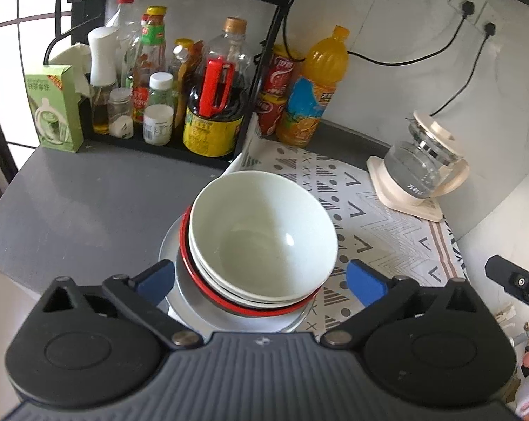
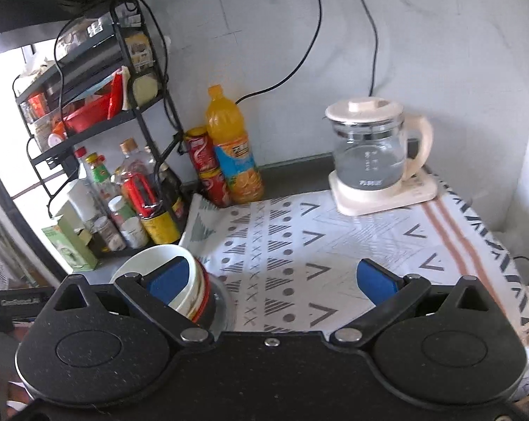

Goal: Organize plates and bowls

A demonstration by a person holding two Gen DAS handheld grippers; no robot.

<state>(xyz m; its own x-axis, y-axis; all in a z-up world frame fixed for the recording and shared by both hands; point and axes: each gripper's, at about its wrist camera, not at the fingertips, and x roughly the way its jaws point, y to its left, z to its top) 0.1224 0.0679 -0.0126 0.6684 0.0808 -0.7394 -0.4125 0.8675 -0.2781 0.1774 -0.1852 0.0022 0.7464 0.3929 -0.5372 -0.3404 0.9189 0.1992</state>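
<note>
A stack of white bowls sits inside a red-rimmed bowl, all on a grey plate at the edge of the patterned mat. My left gripper is open, its blue pads on either side of the stack's near edge, not touching it. The stack also shows in the right wrist view, partly behind the left blue finger. My right gripper is open and empty above the mat, to the right of the stack.
A black rack with bottles and jars stands at the back left. Red cans and an orange juice bottle stand by the wall. A glass kettle on a cream base sits at the back right, with cords to wall sockets.
</note>
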